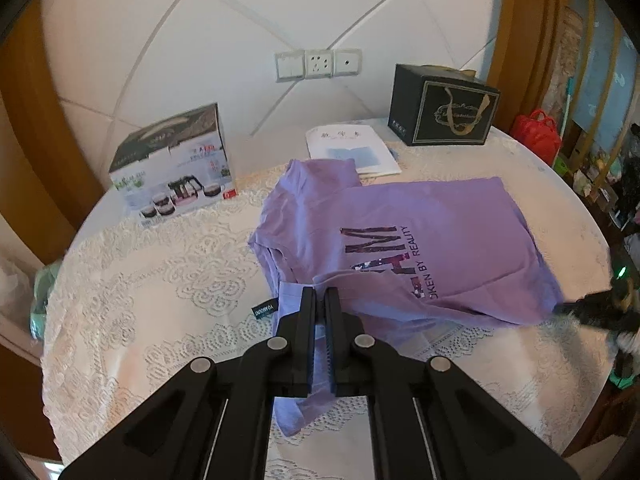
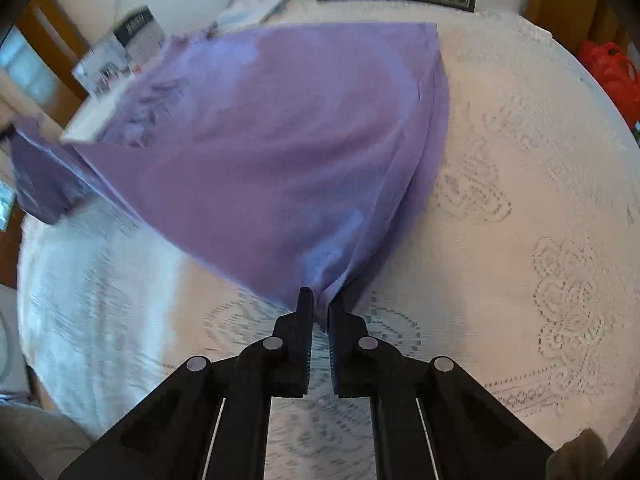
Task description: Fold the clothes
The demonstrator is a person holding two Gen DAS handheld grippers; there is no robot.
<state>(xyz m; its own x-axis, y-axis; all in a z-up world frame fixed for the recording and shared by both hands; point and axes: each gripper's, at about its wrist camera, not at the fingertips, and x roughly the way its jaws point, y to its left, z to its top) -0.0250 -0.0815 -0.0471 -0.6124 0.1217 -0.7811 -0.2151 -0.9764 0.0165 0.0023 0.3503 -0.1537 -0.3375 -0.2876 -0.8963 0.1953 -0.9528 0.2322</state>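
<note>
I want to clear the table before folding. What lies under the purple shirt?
Under the purple shirt the white lace tablecloth shows all around it, and the shirt's far sleeve overlaps the white booklet. Whatever else lies beneath the cloth is covered.

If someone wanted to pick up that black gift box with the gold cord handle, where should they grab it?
Best guess: take the black gift box by its gold cord handle, coming from the shirt side. The handle hangs in a loop against the face turned toward the purple T-shirt, and the box itself looks too wide for a tool to span.
</note>
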